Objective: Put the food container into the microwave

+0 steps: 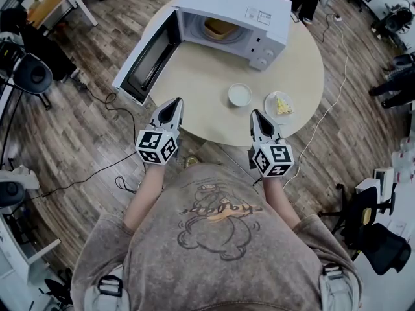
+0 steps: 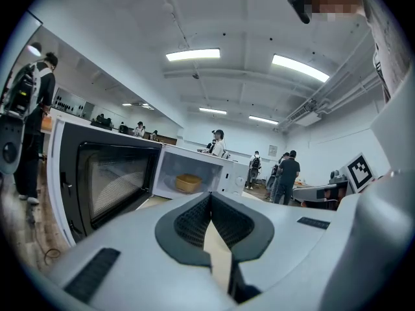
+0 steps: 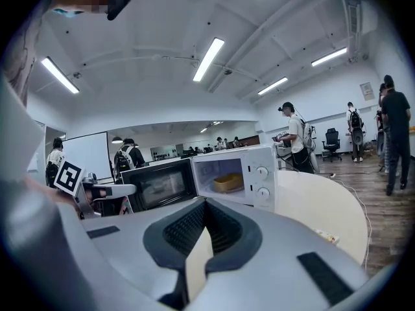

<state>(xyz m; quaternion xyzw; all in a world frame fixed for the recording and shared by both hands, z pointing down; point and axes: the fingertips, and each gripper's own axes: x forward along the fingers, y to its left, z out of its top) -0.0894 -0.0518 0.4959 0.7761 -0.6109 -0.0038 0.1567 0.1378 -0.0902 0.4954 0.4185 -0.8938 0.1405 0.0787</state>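
The food container (image 1: 220, 28) sits inside the microwave (image 1: 262, 8), at the far side. My left gripper (image 1: 174, 102) and right gripper (image 1: 256, 113) hover near me, jaws pinched together on nothing (both idle). I'd nudge the open door (image 1: 148, 60) round gently, left tip only.

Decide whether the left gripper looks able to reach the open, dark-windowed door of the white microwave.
Probably yes: the left gripper points towards the microwave door across the round beige tabletop, and nothing stands between them.

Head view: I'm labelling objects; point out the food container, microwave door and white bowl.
food container (image 1: 220, 27), head view, middle of its yellow body
microwave door (image 1: 152, 56), head view, its dark window
white bowl (image 1: 240, 94), head view, its inside
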